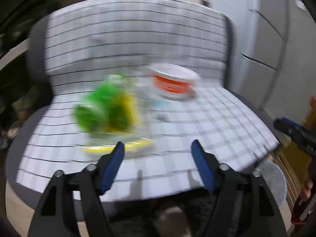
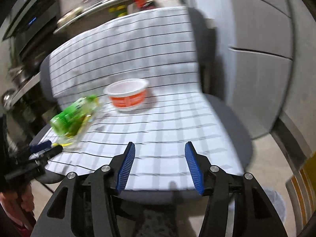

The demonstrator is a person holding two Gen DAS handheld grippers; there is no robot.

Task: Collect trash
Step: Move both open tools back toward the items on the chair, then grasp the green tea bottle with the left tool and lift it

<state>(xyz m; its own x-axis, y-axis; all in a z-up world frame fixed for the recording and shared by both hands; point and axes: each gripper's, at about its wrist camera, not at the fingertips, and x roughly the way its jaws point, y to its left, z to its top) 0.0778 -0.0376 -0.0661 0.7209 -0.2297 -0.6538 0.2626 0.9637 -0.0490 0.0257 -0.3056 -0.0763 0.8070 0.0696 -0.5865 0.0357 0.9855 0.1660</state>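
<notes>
Approach step; your left gripper [image 1: 158,148] and right gripper [image 2: 160,150] released, empty; next, clamp crumpled green-yellow plastic wrapper [image 1: 104,110]; white-orange paper bowl [image 2: 128,94] after.

A white cup [image 2: 128,95] with an orange band stands upright and open-topped on the checked seat cover [image 2: 177,138], near the fold where the seat meets the backrest. To its left, near the cover's left edge, lies a crumpled green and yellow wrapper [image 2: 74,116] of clear plastic. It is blurred, so its print cannot be read. The two lie apart.
</notes>
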